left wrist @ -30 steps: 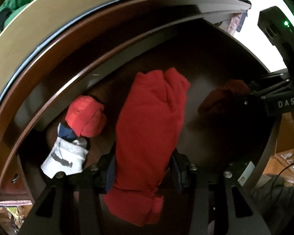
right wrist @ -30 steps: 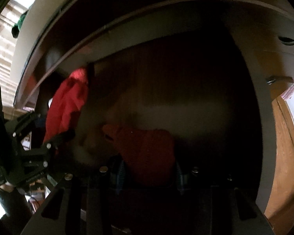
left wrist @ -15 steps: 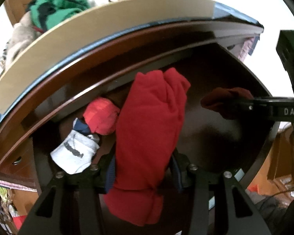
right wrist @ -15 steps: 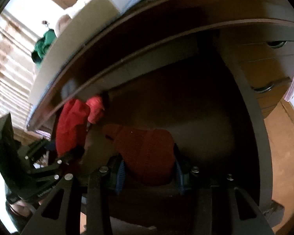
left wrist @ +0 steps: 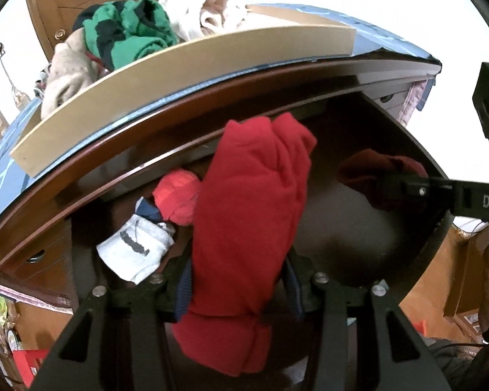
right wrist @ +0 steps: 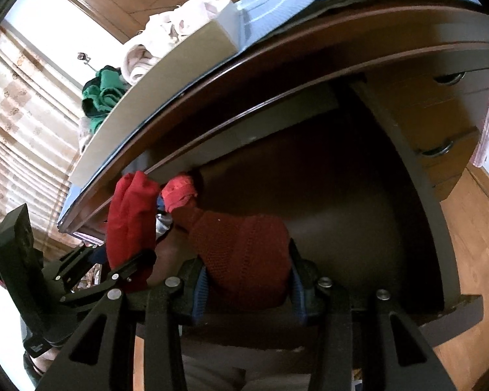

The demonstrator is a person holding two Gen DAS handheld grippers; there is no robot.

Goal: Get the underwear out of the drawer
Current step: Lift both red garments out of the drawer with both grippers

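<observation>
My left gripper (left wrist: 238, 286) is shut on a bright red folded underwear (left wrist: 244, 208), which hangs through the jaws above the open dark wooden drawer (left wrist: 358, 238). My right gripper (right wrist: 246, 283) is shut on a darker red knitted underwear (right wrist: 244, 257), lifted over the same drawer (right wrist: 358, 221). In the left wrist view that dark red piece (left wrist: 375, 176) shows at the right, held by the other gripper. In the right wrist view the bright red piece (right wrist: 130, 218) shows at the left with the left gripper below it.
A rolled red sock (left wrist: 176, 195) and a white sock (left wrist: 137, 247) lie in the drawer's back left corner. On the dresser top stands a cardboard tray (left wrist: 185, 71) with green and pale clothes (left wrist: 127, 32). Closed drawers with metal pulls (right wrist: 440, 150) sit to the right.
Both grippers have risen with their red pieces, and the views have tilted up, so the dresser top and its cardboard tray of clothes now show. The grips are unchanged.
</observation>
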